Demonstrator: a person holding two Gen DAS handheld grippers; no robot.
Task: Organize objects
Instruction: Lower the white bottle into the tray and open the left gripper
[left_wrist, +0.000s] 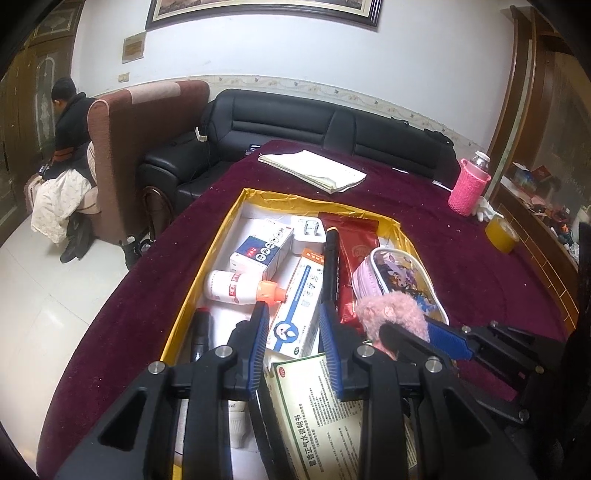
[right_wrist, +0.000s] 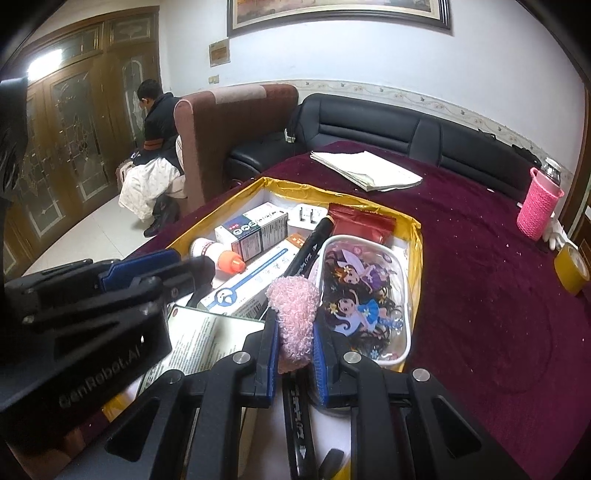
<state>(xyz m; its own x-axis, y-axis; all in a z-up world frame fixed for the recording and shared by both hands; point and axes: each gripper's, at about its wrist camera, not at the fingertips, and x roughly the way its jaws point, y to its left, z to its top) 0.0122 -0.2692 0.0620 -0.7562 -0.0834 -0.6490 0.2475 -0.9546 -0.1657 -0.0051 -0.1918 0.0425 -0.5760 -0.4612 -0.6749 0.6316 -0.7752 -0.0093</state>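
Fluff fills my right gripper: its jaws pinch a pink fuzzy thing just above the yellow-lined box, beside the cartoon pouch. My left gripper hovers over the same box on the maroon tabletop, jaws spread and holding nothing, above a medicine carton and a white bottle.
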